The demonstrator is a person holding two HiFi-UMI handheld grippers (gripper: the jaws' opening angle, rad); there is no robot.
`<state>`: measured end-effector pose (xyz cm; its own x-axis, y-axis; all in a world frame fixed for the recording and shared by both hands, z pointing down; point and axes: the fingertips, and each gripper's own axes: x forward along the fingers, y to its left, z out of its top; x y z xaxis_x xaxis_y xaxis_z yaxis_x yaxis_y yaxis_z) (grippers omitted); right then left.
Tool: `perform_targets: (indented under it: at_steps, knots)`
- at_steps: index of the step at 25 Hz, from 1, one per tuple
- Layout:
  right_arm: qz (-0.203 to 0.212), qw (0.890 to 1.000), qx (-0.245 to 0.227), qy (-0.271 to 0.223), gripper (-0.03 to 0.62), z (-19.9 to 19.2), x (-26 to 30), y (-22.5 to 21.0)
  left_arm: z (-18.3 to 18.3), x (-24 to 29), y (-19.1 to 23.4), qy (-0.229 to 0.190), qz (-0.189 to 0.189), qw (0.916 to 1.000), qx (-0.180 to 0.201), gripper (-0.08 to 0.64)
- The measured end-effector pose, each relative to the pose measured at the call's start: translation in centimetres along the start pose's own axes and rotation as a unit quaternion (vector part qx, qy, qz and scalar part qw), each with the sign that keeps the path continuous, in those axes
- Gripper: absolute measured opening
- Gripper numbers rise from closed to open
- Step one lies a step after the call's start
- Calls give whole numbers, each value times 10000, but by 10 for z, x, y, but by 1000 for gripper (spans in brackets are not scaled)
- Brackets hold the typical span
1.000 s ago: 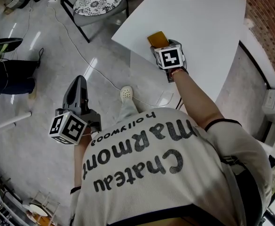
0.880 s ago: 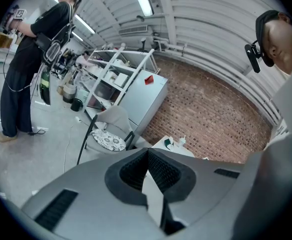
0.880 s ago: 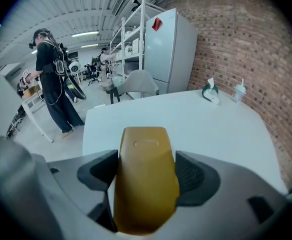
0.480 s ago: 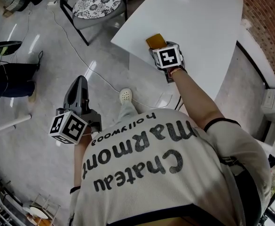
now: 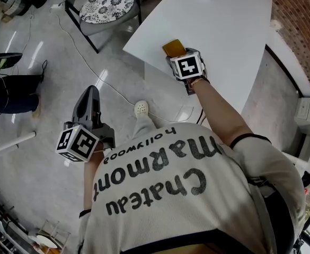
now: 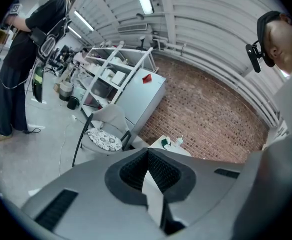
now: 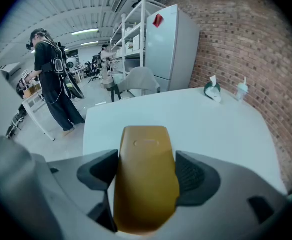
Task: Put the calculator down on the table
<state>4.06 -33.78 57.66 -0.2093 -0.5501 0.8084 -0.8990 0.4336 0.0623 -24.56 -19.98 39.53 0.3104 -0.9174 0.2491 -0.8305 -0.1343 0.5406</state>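
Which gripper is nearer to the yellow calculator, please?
Right. The right gripper is shut on the calculator at the white table's near corner; the left gripper hangs shut and empty over the floor, far off to its left.

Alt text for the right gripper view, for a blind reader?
The right gripper grips a yellow calculator between its jaws, with a white table ahead. A person in dark clothes stands far left; a brick wall runs right.
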Motion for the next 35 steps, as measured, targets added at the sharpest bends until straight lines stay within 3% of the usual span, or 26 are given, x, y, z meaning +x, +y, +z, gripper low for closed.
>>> perform_targets:
  at_steps: [16, 23, 27, 33, 35]
  knots:
    - [67, 9997, 164, 157, 388, -1, 2, -3, 0, 12, -4, 102, -122, 9999, 39, 0]
    - [196, 9984, 498, -198, 398, -2, -27, -2, -5, 14, -24, 129, -238, 9995, 136, 0]
    - [246, 9933, 1013, -503, 348, 0, -53, -4, -11, 15, -44, 165, -373, 9990, 189, 0]
    - [328, 9815, 1543, -1088, 160, 16, -105, -7, -14, 8, -81, 126, -613, 9974, 354, 0]
    - [375, 9775, 1648, -1260, 124, 20, -122, -10, -16, 4, -94, 91, -660, 9970, 396, 0]
